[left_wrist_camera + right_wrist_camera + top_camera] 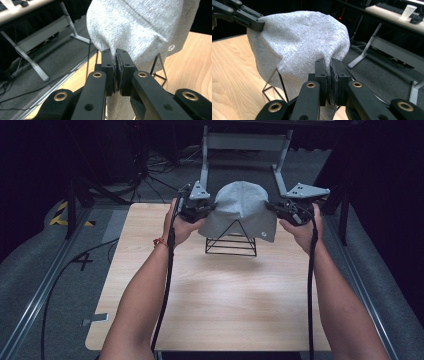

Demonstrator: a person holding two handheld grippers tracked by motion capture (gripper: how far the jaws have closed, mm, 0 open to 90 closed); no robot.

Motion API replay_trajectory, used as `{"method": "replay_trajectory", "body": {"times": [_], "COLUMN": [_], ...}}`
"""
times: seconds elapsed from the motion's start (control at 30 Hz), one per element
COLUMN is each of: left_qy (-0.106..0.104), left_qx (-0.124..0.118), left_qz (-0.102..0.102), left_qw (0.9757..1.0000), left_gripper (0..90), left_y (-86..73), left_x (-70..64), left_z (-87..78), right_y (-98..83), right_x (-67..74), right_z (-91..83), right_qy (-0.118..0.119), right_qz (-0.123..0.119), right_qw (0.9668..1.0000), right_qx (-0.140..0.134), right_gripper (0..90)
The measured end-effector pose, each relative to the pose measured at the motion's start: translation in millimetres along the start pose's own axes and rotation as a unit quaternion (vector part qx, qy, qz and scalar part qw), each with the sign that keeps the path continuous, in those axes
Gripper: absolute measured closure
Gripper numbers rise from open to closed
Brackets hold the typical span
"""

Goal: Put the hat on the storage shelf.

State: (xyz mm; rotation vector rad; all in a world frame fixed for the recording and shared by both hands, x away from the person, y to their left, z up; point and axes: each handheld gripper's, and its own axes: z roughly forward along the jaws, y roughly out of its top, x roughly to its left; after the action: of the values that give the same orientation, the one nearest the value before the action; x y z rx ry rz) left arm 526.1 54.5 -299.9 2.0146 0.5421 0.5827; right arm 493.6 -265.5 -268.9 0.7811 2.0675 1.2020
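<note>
A grey knit beanie (242, 209) hangs over a black wire pyramid stand (231, 242) at the far middle of the wooden table (215, 305). My left gripper (209, 209) is shut on the beanie's left edge; in the left gripper view the grey fabric (135, 27) is pinched between the pads of that gripper (117, 53). On the hat's right side my right gripper (272, 208) is shut on the other edge, and its view shows the cloth (299, 42) caught between the tips of the right gripper (329, 62). A small round white logo (264, 234) marks the hat's lower right.
A grey metal frame (245, 150) stands on the floor beyond the table. Cables (60, 280) trail across the grey floor at left. A black post (72, 207) rises by the table's far left corner. A desk with a white cup (408, 11) stands beyond the frame.
</note>
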Motion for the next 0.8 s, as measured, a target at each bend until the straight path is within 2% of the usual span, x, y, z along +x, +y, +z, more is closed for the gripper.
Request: {"method": "replay_trajectory", "body": {"times": [0.2, 0.43, 0.6, 0.67, 0.8], "left_qy": [-0.002, -0.003, -0.007, -0.003, -0.006], "left_qx": [0.010, 0.021, 0.034, 0.041, 0.045], "left_qz": [-0.013, -0.032, -0.036, -0.032, -0.039], "left_qw": [0.9999, 0.9993, 0.9987, 0.9987, 0.9982], "left_gripper": [85.3, 85.1, 84.8, 84.6, 82.1], "left_y": [-18.5, -38.3, -53.4, -58.4, -69.6], "left_x": [-1.4, -1.6, -3.0, -3.4, -4.3], "left_z": [9.0, 16.3, 22.6, 24.8, 27.5], "right_y": [-19.1, -35.0, -43.4, -46.9, -53.0], "right_x": [2.9, 10.0, 12.2, 12.5, 12.5], "right_z": [8.7, 21.2, 26.4, 28.4, 30.2], "right_qy": [0.015, 0.024, 0.029, 0.027, 0.026], "right_qz": [0.010, 0.010, 0.018, 0.016, 0.024], "right_qw": [0.9998, 0.9993, 0.9989, 0.9988, 0.9985], "right_qx": [0.008, 0.026, 0.033, 0.037, 0.042], "right_gripper": [84.8, 84.6, 84.4, 84.5, 84.1]}}
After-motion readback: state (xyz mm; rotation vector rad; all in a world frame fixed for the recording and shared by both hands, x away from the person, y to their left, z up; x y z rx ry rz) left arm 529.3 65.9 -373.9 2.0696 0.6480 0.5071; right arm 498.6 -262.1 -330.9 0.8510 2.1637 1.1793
